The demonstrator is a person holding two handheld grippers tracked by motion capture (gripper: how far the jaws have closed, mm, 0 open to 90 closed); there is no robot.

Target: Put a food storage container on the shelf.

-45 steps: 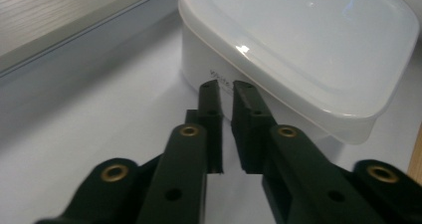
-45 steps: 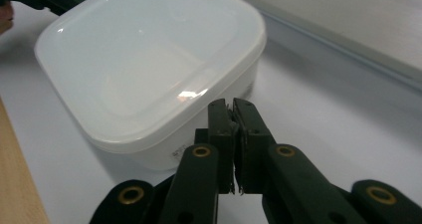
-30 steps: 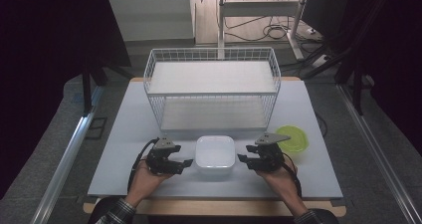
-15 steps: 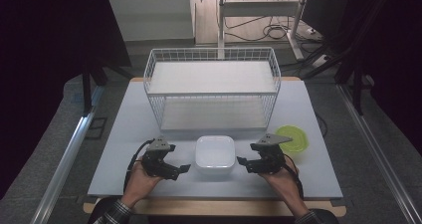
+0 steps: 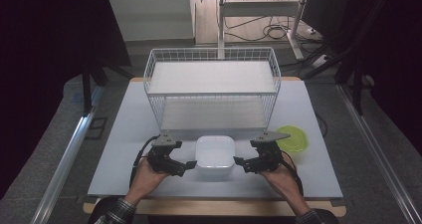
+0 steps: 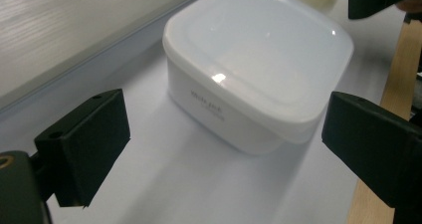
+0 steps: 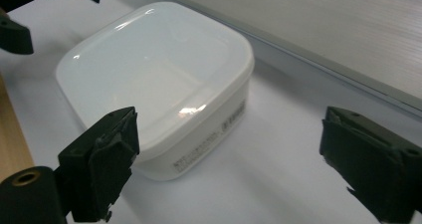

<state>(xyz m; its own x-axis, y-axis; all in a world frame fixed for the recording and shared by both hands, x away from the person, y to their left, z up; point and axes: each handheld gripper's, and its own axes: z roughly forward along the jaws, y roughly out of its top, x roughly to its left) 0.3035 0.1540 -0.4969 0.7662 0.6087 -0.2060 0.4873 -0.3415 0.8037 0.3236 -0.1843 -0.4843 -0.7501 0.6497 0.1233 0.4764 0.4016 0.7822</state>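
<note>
A white lidded square container [image 5: 215, 155] stands on the table's near middle, in front of the wire basket. My left gripper [image 5: 187, 165] sits just left of it and my right gripper [image 5: 240, 162] just right, both pointing inward at it. In the left gripper view the container [image 6: 256, 69] lies just ahead of the left gripper [image 6: 224, 149], whose jaws have just been opening and touch nothing. In the right gripper view the container [image 7: 154, 74] lies ahead of the right gripper [image 7: 229, 159]; those jaws have also just been opening, with only bare table between them.
A white wire basket [image 5: 211, 92] with a shelf stands behind the container. A yellow-green lid [image 5: 293, 137] lies to the right, just beyond my right hand. The pale table top [image 5: 124, 134] ends in a wooden front edge [image 5: 214, 206].
The jaws of both grippers stand wider apart than a second ago. The left hand has shifted slightly; the container has not moved.
</note>
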